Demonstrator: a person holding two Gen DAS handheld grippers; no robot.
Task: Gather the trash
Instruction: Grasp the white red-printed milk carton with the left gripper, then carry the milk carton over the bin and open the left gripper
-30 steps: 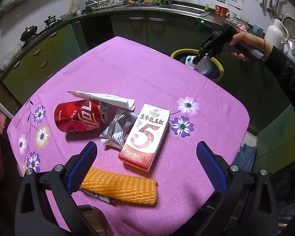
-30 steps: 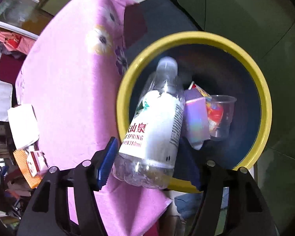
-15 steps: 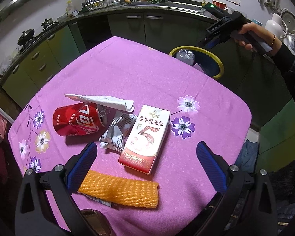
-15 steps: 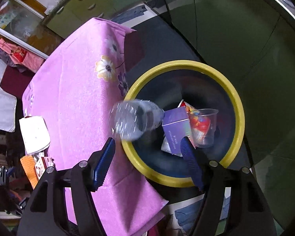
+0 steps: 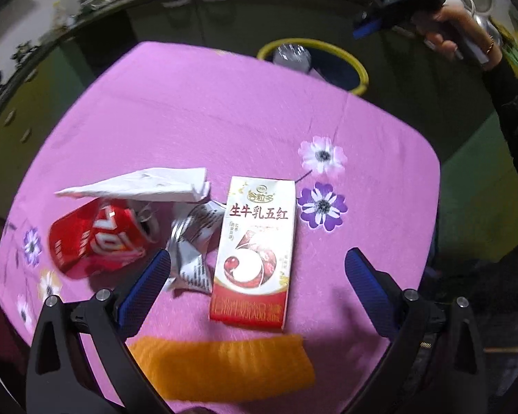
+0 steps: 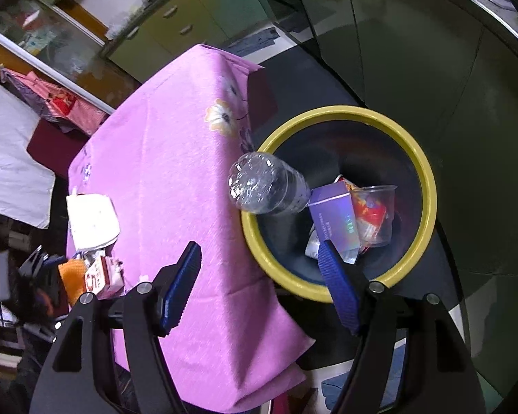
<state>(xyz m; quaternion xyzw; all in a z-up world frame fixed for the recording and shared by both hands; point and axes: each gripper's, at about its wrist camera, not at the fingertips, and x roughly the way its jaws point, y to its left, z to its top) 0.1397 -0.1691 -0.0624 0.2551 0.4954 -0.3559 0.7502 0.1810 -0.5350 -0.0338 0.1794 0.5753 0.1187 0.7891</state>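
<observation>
In the left wrist view, the red can (image 5: 96,238) lies on its side at the left of the frame, on the surface (image 5: 197,117) with the pink flowered cloth. A folded white paper (image 5: 145,188) rests over its top edge. Just right of the can lies a crumpled silver wrapper (image 5: 193,241), touching the milk carton (image 5: 255,255), which lies flat in the centre of the frame. Below the carton, at the lower centre, is the orange foam net (image 5: 221,367), blurred. The left gripper (image 5: 257,288) hangs over these things with its fingers released and wide apart; the carton is seen between them, but they do not press on it. At the upper centre, behind the far edge of the surface, stands the yellow-rimmed bin (image 5: 357,69) with the clear bottle (image 5: 291,57) in it. At the upper right a hand (image 5: 456,31) holds the right gripper above the bin.

In the right wrist view, the surface fills the left and centre, with the paper, net and carton small at the lower left. The bin is at the right. The bottle leans inside against its left rim, bottom end up. Deeper in the bin lie a purple box (image 6: 335,217), a clear plastic cup (image 6: 376,214) with red packaging, and other small trash. The right gripper (image 6: 262,289) has just been opening its fingers, and nothing is between them.
</observation>
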